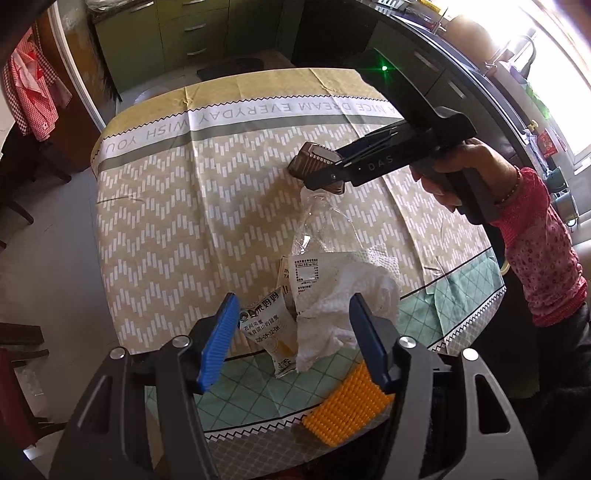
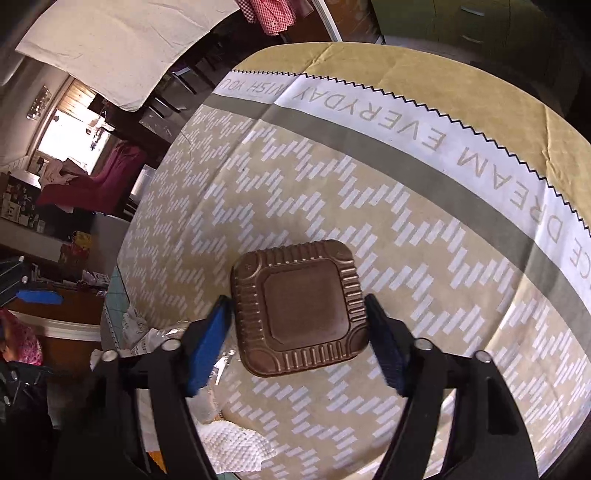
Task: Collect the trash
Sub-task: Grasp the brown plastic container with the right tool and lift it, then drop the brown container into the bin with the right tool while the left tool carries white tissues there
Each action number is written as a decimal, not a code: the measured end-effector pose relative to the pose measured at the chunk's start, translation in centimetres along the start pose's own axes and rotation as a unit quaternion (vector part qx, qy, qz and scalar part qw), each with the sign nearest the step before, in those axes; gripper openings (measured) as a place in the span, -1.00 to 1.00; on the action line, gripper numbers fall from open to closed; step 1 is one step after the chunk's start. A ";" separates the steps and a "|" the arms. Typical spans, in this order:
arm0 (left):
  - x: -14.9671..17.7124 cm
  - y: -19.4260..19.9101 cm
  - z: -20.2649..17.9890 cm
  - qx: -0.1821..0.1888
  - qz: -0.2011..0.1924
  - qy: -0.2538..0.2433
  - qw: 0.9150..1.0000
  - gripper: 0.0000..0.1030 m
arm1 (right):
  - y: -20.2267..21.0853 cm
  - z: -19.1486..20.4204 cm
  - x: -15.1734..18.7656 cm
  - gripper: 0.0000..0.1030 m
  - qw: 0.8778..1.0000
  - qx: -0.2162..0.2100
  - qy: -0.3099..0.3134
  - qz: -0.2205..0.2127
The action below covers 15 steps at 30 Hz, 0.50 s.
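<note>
Right gripper [image 2: 299,325], closed on a brown square tray [image 2: 300,308] held above the table [image 2: 369,221]; left gripper [image 1: 291,336], open and empty, with tissue [image 1: 343,306], packet [image 1: 271,332] and clear bottle [image 1: 317,229] heaped directly ahead, nearer it.

We see a ribbed brown tray [image 2: 301,308] above the tablecloth [image 2: 369,206], beige with white dashed zigzags; its near border is mint-checked.

Patterned tablecloth [image 1: 177,206] on table; green drawers [image 1: 192,33] behind; bright window [image 1: 565,66] right.
</note>
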<state>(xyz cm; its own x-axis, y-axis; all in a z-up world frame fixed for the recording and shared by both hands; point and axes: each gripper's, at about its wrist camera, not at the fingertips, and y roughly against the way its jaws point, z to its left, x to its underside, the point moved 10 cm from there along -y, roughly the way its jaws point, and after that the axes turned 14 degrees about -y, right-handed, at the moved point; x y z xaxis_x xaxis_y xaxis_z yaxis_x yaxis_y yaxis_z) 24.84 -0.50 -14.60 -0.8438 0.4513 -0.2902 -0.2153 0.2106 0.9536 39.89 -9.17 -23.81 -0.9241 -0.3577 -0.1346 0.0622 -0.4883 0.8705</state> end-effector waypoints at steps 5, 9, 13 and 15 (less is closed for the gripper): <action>-0.7 -1.5 -0.7 0.008 0.015 -0.010 1.000 0.17 | 2.4 0.3 1.5 0.26 1.000 0.003 0.000 -0.029; -0.5 -2.3 -2.9 0.024 0.028 -0.040 0.999 0.25 | 6.1 0.0 4.5 0.26 0.998 -0.012 -0.014 -0.057; -0.3 -3.4 -5.1 0.030 0.042 -0.067 0.996 0.30 | 9.5 -0.8 9.2 0.27 0.996 -0.010 -0.021 -0.082; -0.1 -4.2 -5.9 0.033 0.053 -0.073 0.995 0.28 | 11.0 -1.4 11.8 0.27 0.995 -0.010 -0.025 -0.093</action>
<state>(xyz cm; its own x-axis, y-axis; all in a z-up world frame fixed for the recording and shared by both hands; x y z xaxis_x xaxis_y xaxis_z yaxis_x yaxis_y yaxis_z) 22.97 -6.54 -18.09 -0.7787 0.5940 -0.2019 -0.0925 0.2096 0.9734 30.25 -19.90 -16.46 -0.9377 -0.2200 -0.2688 -0.1048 -0.5587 0.8227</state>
